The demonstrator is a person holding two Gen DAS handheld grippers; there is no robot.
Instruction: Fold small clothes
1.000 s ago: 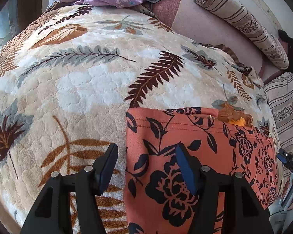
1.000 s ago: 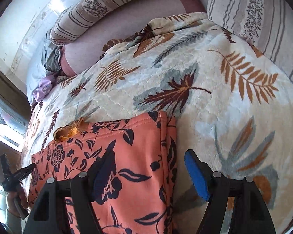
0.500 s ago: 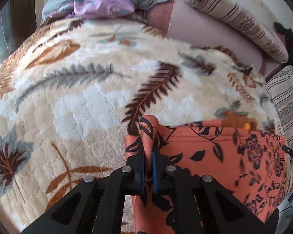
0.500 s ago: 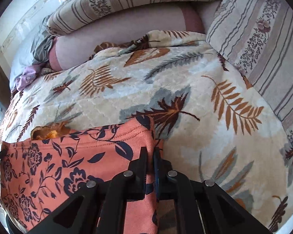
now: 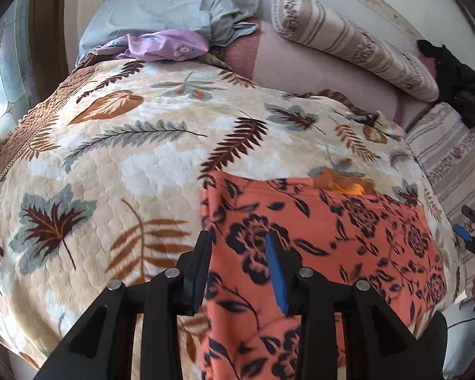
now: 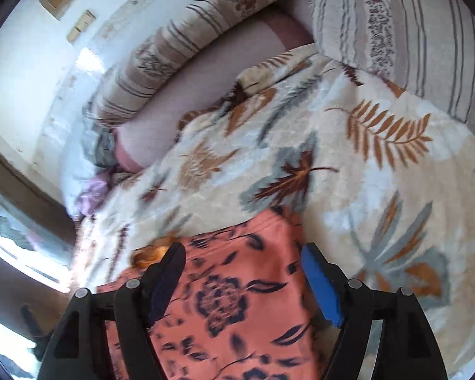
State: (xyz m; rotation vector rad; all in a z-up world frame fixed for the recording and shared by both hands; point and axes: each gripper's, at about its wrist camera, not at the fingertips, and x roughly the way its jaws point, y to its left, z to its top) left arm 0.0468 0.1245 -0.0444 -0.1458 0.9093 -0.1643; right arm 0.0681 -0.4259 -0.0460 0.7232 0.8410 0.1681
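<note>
Half a second ago both were clamped on the orange floral-print garment [image 5: 316, 237]; now the left gripper [image 5: 237, 259] and right gripper [image 6: 240, 272] have just been opened, the garment released flat on the cream leaf-patterned quilted blanket [image 5: 110, 158].

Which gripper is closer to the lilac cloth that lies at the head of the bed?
Left. The left gripper hovers over the orange floral garment's edge on the lilac cloth side; the right gripper is over the opposite edge.
</note>
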